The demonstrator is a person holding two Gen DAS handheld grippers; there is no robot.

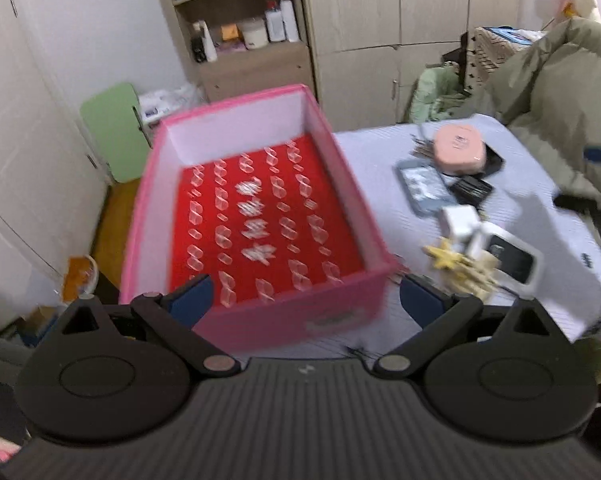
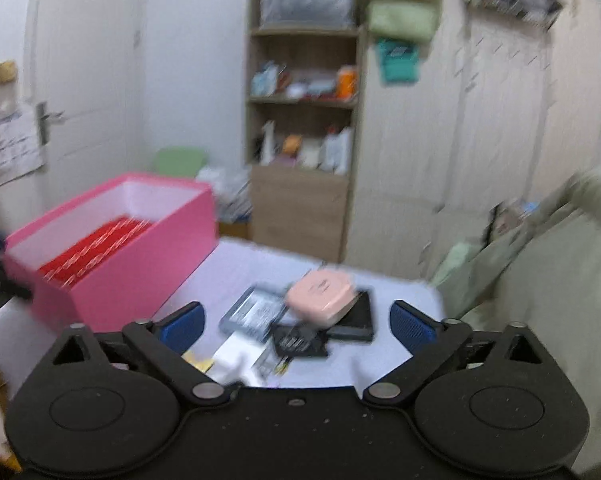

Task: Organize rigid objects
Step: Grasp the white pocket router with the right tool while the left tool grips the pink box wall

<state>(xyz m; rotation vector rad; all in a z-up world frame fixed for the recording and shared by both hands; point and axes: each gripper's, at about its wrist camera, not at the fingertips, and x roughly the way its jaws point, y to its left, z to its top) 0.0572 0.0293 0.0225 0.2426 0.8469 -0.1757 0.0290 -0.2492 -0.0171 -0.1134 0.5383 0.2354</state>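
Note:
An open pink box point(image 1: 168, 184) with a red patterned bottom stands on the white table point(image 1: 372, 148). My left gripper point(image 1: 304, 300) is open, its blue pads either side of the box's near wall. To the box's right lies a pile: a round pink case point(image 1: 458, 148), a grey flat case point(image 1: 424, 190), a black wallet point(image 1: 470, 192), a white cube point(image 1: 460, 222), a yellow toy point(image 1: 448, 258) and a white-framed device point(image 1: 508, 256). My right gripper point(image 2: 298, 324) is open above the pile; the pink case point(image 2: 322, 294), grey case point(image 2: 252, 314) and box point(image 2: 140, 264) show there.
A wooden shelf unit point(image 1: 244, 20) with bottles and wardrobes point(image 1: 400, 32) stand behind the table. A green board point(image 1: 112, 132) leans by the left wall. An olive coat point(image 1: 560, 92) hangs at the right. The table's near edge point(image 1: 596, 320) drops off at the right.

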